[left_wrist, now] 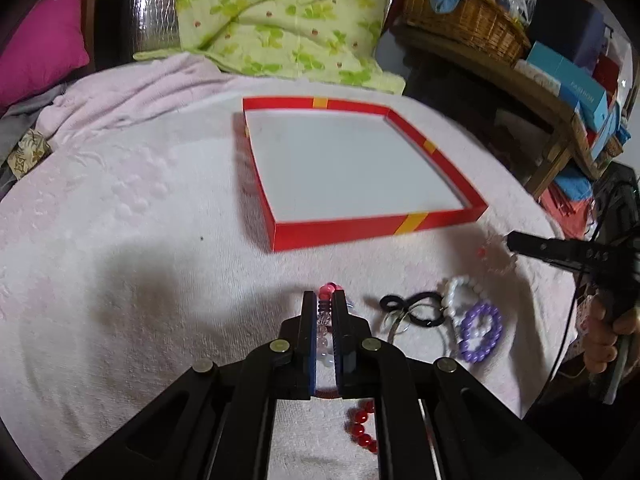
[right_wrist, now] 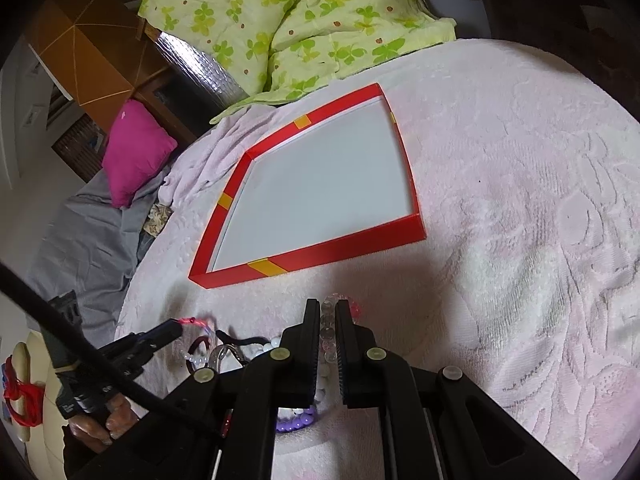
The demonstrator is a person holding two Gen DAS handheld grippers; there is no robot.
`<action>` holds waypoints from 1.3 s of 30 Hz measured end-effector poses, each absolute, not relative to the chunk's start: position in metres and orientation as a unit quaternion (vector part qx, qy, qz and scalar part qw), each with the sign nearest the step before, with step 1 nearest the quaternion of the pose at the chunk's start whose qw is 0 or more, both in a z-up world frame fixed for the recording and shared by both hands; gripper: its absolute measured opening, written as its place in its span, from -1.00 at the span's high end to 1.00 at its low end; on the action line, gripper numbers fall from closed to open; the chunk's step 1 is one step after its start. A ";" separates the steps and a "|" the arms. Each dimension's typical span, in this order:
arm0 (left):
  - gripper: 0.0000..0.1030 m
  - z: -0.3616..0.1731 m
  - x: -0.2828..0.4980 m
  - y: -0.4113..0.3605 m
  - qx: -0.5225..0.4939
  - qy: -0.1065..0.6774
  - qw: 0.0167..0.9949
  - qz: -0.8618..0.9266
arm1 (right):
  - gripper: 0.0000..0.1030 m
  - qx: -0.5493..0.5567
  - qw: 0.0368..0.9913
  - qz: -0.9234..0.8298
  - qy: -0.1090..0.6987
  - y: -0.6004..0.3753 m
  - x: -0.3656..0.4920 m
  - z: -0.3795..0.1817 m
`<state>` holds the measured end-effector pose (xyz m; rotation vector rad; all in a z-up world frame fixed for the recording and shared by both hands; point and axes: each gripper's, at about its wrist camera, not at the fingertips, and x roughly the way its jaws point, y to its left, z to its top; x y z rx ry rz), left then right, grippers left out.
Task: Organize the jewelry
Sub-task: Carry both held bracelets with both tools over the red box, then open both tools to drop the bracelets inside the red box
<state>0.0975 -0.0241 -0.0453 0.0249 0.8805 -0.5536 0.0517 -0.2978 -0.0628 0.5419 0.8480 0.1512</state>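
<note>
Left hand-held gripper clamping beaded bracelet, strand running along fingers

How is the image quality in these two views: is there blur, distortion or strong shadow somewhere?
Left wrist view: fisheye bends the red box edges; the right gripper at the side looks blurred; a soft shadow lies on the pink blanket. Right wrist view: same curved distortion, dark corners, a shadow before the box, and the left gripper is slightly smeared.

We see the box lid on the bed, the bracelets lying nearer, right; the quilt behind.
</note>
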 end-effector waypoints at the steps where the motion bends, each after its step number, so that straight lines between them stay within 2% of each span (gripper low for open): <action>1: 0.86 -0.041 0.096 -0.024 0.011 0.413 0.871 -0.267 | 0.84 0.258 0.875 0.074 0.403 -0.297 0.052 -0.061; 8: 0.86 -0.012 0.097 -0.028 -0.012 0.377 0.880 -0.289 | 0.84 0.269 0.895 0.086 0.345 -0.294 0.057 -0.038; 15: 0.86 0.019 0.132 -0.052 -0.004 0.338 0.895 -0.292 | 0.84 0.303 0.898 0.085 0.307 -0.286 0.097 -0.025; 19: 0.86 -0.001 0.158 -0.068 0.021 0.332 0.910 -0.246 | 0.83 0.313 0.891 0.079 0.319 -0.272 0.129 -0.039; 24: 0.86 -0.036 0.182 -0.086 0.066 0.383 0.899 -0.201 | 0.77 0.291 0.878 0.054 0.376 -0.260 0.154 -0.060; 25: 0.82 -0.038 0.182 -0.088 0.074 0.384 0.899 -0.198 | 0.76 0.285 0.879 0.044 0.379 -0.262 0.155 -0.060; 27: 0.55 -0.039 0.180 -0.088 0.083 0.384 0.899 -0.192 | 0.76 0.280 0.880 0.028 0.383 -0.268 0.155 -0.060; 29: 0.04 -0.036 0.174 -0.086 0.092 0.376 0.904 -0.179 | 0.75 0.290 0.877 0.020 0.383 -0.277 0.150 -0.060; 30: -0.02 -0.034 0.171 -0.085 0.101 0.369 0.908 -0.169 | 0.74 0.293 0.875 0.018 0.385 -0.280 0.147 -0.060; 32: -0.06 -0.031 0.162 -0.084 0.116 0.360 0.912 -0.157 | 0.51 0.298 0.873 0.017 0.386 -0.286 0.140 -0.057; 34: -0.07 -0.028 0.154 -0.081 0.127 0.354 0.914 -0.150 | 0.19 0.292 0.877 0.014 0.381 -0.287 0.132 -0.050; 39: -0.07 -0.025 0.137 -0.080 0.143 0.346 0.916 -0.145 | 0.15 0.268 0.890 0.022 0.369 -0.283 0.111 -0.034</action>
